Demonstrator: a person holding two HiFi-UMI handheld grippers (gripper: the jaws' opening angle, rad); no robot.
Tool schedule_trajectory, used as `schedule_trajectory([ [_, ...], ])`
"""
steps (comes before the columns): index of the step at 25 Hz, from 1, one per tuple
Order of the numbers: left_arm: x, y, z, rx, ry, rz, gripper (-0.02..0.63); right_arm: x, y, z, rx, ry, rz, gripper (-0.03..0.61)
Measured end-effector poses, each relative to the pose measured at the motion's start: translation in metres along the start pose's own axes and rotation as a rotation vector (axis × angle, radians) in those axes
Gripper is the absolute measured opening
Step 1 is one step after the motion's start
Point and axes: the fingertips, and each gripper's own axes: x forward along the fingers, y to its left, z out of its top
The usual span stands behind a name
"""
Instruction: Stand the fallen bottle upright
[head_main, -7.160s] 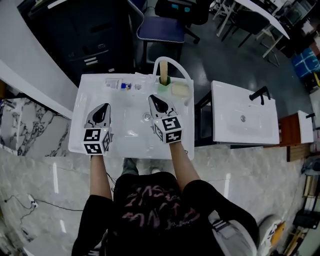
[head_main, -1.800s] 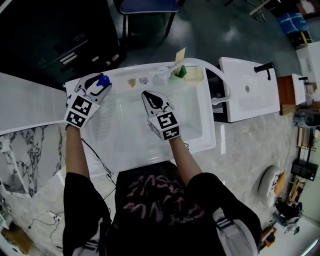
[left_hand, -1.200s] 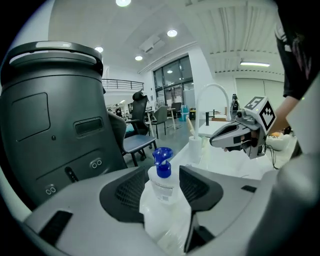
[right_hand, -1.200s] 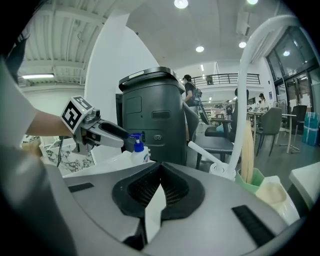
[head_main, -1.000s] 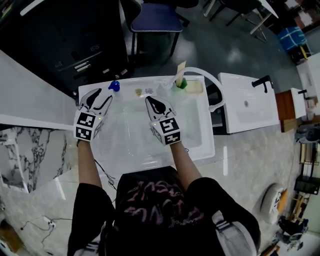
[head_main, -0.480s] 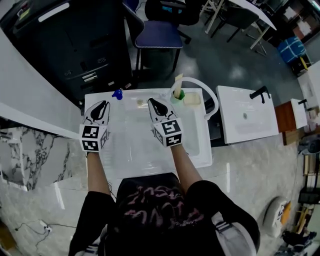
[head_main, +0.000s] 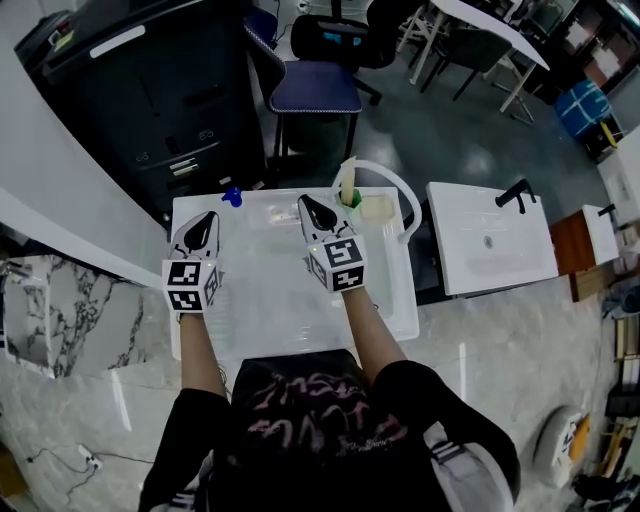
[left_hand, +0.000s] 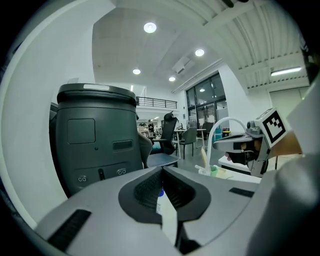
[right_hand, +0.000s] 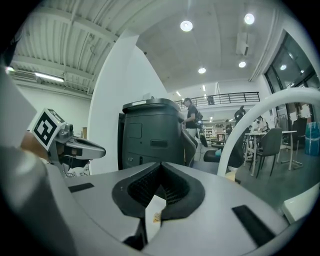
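Observation:
A small bottle with a blue cap (head_main: 232, 196) stands upright on the back left rim of the white sink (head_main: 385, 300). My left gripper (head_main: 205, 216) hangs shut and empty just in front of the bottle, apart from it. In the left gripper view its jaws (left_hand: 162, 169) meet at the tips, and a sliver of the bottle (left_hand: 160, 196) shows beyond them through the slot. My right gripper (head_main: 305, 201) hovers over the middle of the sink's back edge. Its jaws (right_hand: 161, 164) are shut with nothing in them.
A green cup (head_main: 349, 198) with a pale stick in it stands at the back right, with a cream sponge (head_main: 377, 208) beside it. A white hose or faucet arc (head_main: 398, 190) curves over them. A dark cabinet (head_main: 180, 100) and a blue chair (head_main: 315, 90) stand behind the sink.
The left gripper let go of the blue-capped bottle, which stays upright on the rim, then drew back and closed its jaws. Both grippers rose over the sink.

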Motion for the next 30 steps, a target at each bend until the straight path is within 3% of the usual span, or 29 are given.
schedule_trajectory([
  [16,-0.031,-0.01,0.023,-0.025,-0.034,0.115,0.016,-0.024,-0.008,0.024,-0.03,-0.054,0.034,0.009],
  [30,-0.044,-0.024,0.034,0.002,-0.061,0.121,0.017,-0.034,-0.005,0.029,-0.037,-0.069,0.048,0.009],
])
